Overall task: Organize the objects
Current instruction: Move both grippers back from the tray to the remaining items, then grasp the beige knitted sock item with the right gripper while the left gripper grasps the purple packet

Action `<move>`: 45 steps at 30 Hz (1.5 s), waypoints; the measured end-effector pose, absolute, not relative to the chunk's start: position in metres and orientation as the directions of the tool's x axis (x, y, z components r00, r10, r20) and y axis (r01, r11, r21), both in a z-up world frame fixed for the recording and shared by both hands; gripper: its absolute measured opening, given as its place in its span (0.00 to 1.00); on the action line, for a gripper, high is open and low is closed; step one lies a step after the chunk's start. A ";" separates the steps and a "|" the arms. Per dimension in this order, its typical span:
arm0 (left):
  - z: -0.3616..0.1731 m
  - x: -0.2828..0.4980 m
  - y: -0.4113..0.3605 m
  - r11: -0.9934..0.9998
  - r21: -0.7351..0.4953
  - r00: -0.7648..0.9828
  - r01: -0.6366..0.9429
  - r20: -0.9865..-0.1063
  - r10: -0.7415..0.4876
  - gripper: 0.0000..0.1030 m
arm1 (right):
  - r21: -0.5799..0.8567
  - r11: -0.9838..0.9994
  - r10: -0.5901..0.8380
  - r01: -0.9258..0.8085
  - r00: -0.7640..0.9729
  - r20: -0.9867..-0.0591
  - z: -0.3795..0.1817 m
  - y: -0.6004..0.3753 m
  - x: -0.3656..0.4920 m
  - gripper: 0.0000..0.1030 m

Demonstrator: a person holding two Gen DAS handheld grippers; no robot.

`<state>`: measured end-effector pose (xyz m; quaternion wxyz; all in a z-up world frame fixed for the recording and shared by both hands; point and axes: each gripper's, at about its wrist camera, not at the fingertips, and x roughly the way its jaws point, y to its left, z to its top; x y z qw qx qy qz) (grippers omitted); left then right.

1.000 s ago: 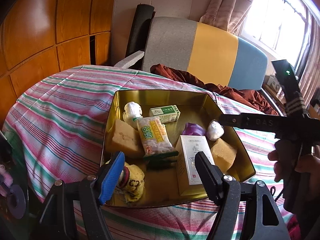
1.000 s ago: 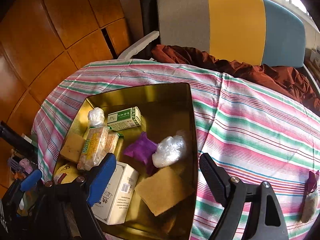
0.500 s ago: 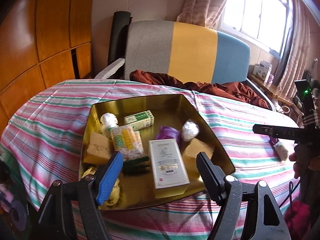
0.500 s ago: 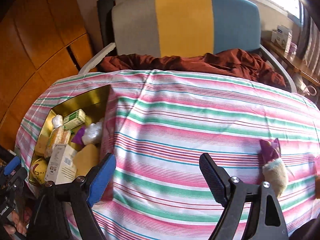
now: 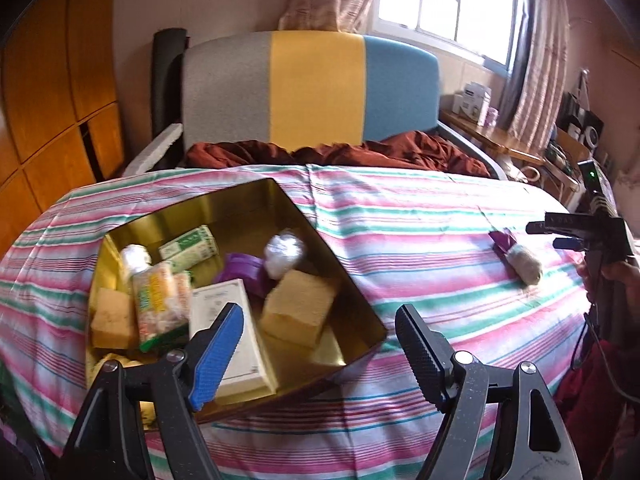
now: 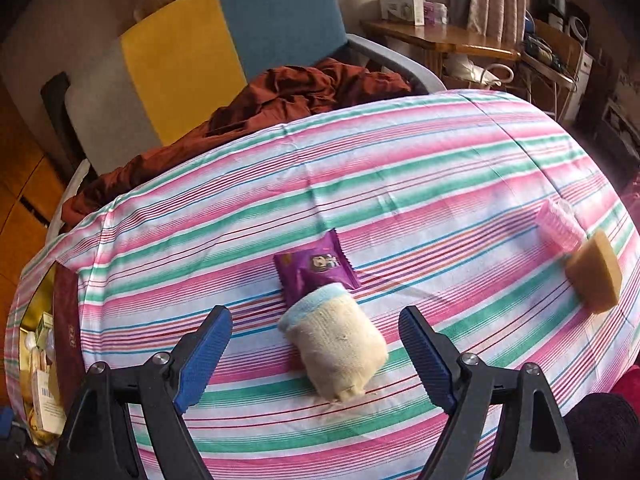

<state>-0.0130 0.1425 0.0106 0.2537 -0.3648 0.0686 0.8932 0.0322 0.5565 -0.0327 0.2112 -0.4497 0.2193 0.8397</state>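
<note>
A gold tin (image 5: 352, 280) on the striped cloth holds several items: sponges, a white box (image 5: 236, 328), a green carton and a snack pack. My left gripper (image 5: 320, 352) hovers over the tin's near right corner, its jaws opening with nothing between them. In the right wrist view a rolled cream sock (image 6: 340, 348) lies on the cloth with a purple snack packet (image 6: 316, 268) just behind it. My right gripper (image 6: 316, 352) stands open above the sock, one finger on each side, pads apart from it. The same sock (image 5: 524, 266) shows at the right of the left wrist view.
A yellow sponge (image 6: 596, 276) and a pink ribbed cup (image 6: 560, 226) lie at the table's right edge. A chair (image 5: 312, 88) with a rust-red cloth (image 6: 280, 96) stands behind the table. A wooden side table (image 6: 436, 36) is at the back right. A hand (image 5: 616, 280) holds the right gripper.
My right gripper has swung right, from over the tin to over the sock and purple packet. The left gripper has shifted right along the tin, rolled, and its jaws have widened.
</note>
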 end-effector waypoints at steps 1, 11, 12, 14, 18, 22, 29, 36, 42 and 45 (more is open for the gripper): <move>0.010 -0.012 0.148 -0.855 -0.060 -0.598 -0.515 -0.689 0.409 0.77 | 0.189 -0.808 0.147 -0.558 -0.502 -0.853 -0.037 0.560 0.032 0.84; 0.002 -0.004 0.190 -0.801 -0.047 -0.544 -0.596 -0.711 0.446 0.77 | 0.018 -0.852 0.181 -0.523 -0.326 -0.928 -0.078 0.554 0.006 0.82; 0.001 -0.004 0.192 -0.798 -0.049 -0.538 -0.601 -0.713 0.449 0.77 | 0.006 -0.856 0.187 -0.518 -0.319 -0.929 -0.079 0.554 0.005 0.69; -0.002 -0.004 0.198 -0.791 -0.052 -0.526 -0.610 -0.720 0.453 0.77 | 0.038 -0.867 0.153 -0.497 -0.339 -0.928 -0.078 0.550 0.007 0.60; -0.004 -0.006 0.214 -0.773 -0.052 -0.506 -0.633 -0.728 0.463 0.77 | 0.093 -0.842 0.139 -0.531 -0.381 -0.914 -0.067 0.551 0.022 0.48; -0.004 -0.007 0.239 -0.745 -0.034 -0.491 -0.666 -0.731 0.473 0.77 | 0.108 -0.730 0.232 -0.675 -0.394 -0.889 -0.053 0.581 0.050 0.48; -0.012 -0.020 0.297 -0.677 0.000 -0.447 -0.736 -0.751 0.486 0.77 | 0.131 -0.682 0.190 -0.720 -0.347 -0.918 -0.065 0.595 0.052 0.48; -0.018 -0.044 0.363 -0.621 -0.113 -0.320 -0.776 -0.777 0.542 0.75 | 0.260 -0.570 0.111 -0.780 -0.386 -0.916 -0.072 0.613 0.070 0.52; -0.020 -0.053 0.427 -0.532 -0.103 -0.269 -0.841 -0.773 0.574 0.74 | 0.408 -0.449 0.039 -0.795 -0.474 -0.880 -0.075 0.630 0.089 0.74; -0.025 -0.055 0.457 -0.486 -0.078 -0.252 -0.871 -0.777 0.577 0.74 | 0.455 -0.405 0.064 -0.793 -0.521 -0.851 -0.067 0.635 0.100 0.76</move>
